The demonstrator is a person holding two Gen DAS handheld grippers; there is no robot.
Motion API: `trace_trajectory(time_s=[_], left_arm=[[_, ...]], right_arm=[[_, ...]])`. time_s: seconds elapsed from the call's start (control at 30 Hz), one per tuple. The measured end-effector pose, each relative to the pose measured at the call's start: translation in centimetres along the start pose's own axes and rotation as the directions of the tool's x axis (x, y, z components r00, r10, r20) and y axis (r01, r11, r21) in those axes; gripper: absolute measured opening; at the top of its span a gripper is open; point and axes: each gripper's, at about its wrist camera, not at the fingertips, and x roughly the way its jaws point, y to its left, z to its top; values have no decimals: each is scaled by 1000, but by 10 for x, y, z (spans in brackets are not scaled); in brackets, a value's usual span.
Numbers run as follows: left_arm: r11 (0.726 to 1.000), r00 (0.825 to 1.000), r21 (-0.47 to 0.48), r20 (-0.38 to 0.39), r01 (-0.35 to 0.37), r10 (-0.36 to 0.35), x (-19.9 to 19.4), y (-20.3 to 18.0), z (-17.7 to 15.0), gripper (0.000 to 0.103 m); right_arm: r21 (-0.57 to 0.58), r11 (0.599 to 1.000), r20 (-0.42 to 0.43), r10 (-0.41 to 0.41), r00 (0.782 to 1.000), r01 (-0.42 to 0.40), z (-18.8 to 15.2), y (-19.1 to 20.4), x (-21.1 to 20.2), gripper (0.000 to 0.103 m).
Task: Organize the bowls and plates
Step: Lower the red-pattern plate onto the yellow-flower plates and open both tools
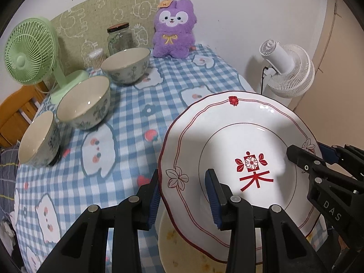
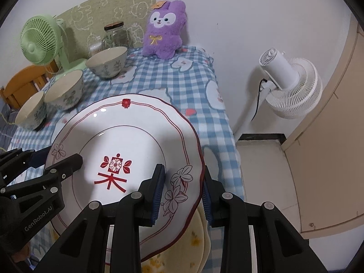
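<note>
A white plate (image 1: 238,141) (image 2: 127,136) with red rim lines and a red flower emblem is held tilted above the checked tablecloth by both grippers. My left gripper (image 1: 183,186) is shut on its left rim, one pad on top and one underneath. My right gripper (image 2: 183,182) is shut on the opposite rim in the same way. Each gripper shows in the other's view: the right gripper (image 1: 298,157) and the left gripper (image 2: 72,161). A cream plate (image 1: 179,250) (image 2: 198,236) with yellow flowers lies just below. Three patterned bowls (image 1: 126,64) (image 1: 84,104) (image 1: 37,143) stand in a row at the left.
A green desk fan (image 1: 29,52), a glass jar (image 1: 119,37) and a purple plush toy (image 1: 174,31) stand along the table's back. A white floor fan (image 2: 289,84) stands beside the table's right edge (image 2: 227,118). A wooden chair (image 2: 18,86) sits at the far left.
</note>
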Motion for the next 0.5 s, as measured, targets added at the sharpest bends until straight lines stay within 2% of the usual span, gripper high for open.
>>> trace_trajectory(time_s=[0.5], left_arm=[[1000, 1000, 13, -1, -8, 8, -7, -6, -32, 38]], right_arm=[[-2, 1000, 0, 6, 1000, -6, -37, 3, -10, 33]])
